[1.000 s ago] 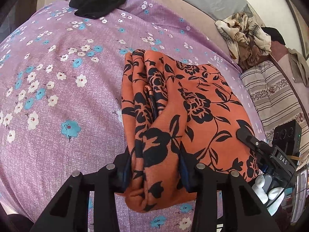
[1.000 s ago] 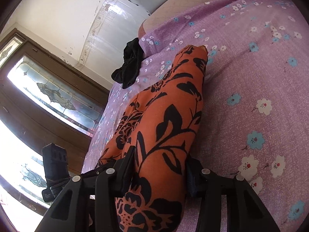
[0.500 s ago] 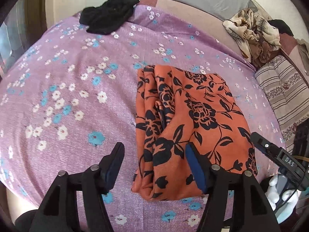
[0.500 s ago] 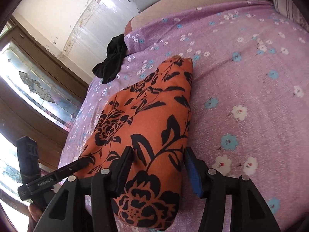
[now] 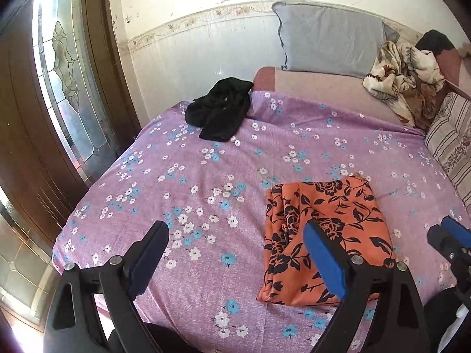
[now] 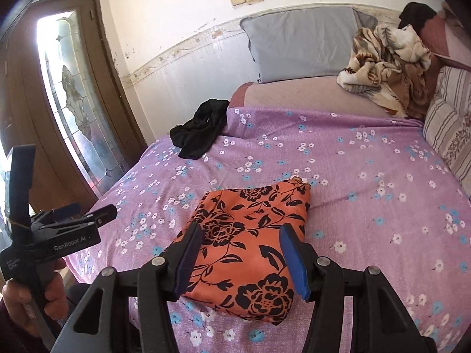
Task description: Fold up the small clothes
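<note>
Both grippers are held above the near edge of the bed, each with its jaws spread wide and nothing between them. Seen from its own camera, the left gripper [image 5: 235, 253] hangs over bare sheet [image 5: 182, 176], with the orange cloth [image 5: 321, 235] just to its right. The right gripper [image 6: 241, 256] is framed directly over the near end of that cloth [image 6: 250, 244].

The cloth lies folded into a flat, roughly rectangular packet near the front edge of the bed, clear of both grippers. Its left side shows several bunched pleats, so the fold is judged done but not quite tidy.

A black garment [image 5: 220, 114] lies crumpled at the far left corner, well apart from the packet; it is judged the next piece to be folded.

For that step, the garment is best brought to the open middle of the sheet and spread flat before any fold is made. Two opposite corners or a hem should be pinched, one per gripper, since dark, limp fabric is likely to hide its edges. The finished packet should be left undisturbed while the reach is made past it.
</note>
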The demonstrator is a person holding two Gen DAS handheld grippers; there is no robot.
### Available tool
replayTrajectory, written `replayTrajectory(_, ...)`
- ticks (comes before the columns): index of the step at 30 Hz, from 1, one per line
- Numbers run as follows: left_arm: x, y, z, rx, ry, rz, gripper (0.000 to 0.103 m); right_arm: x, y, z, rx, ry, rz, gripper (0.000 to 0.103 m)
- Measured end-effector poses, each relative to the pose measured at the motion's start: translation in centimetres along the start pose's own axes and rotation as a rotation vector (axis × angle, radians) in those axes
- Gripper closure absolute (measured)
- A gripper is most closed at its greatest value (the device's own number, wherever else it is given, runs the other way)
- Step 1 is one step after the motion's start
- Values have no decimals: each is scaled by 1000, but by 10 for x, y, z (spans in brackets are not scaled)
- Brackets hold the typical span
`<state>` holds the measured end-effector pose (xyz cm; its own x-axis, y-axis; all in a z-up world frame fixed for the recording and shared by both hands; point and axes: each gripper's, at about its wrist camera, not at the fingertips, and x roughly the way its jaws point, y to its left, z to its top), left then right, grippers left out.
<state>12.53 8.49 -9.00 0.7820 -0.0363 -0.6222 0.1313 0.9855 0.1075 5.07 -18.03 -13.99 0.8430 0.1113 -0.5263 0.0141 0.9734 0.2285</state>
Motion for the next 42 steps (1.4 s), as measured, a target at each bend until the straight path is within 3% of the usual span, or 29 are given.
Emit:
replayTrajectory(8, -28, 14, 7, -59, -47, -12, 10, -13, 15, 0, -28, -14, -12, 45)
replayTrajectory(16, -33, 20, 5, -54, -107, 36, 10, -9, 29, 3, -49, -1, -13, 45)
replayTrajectory(42, -20, 23, 0, -44, -86, -49, 9, 3, 56, -1, -130, 8, -41, 45)
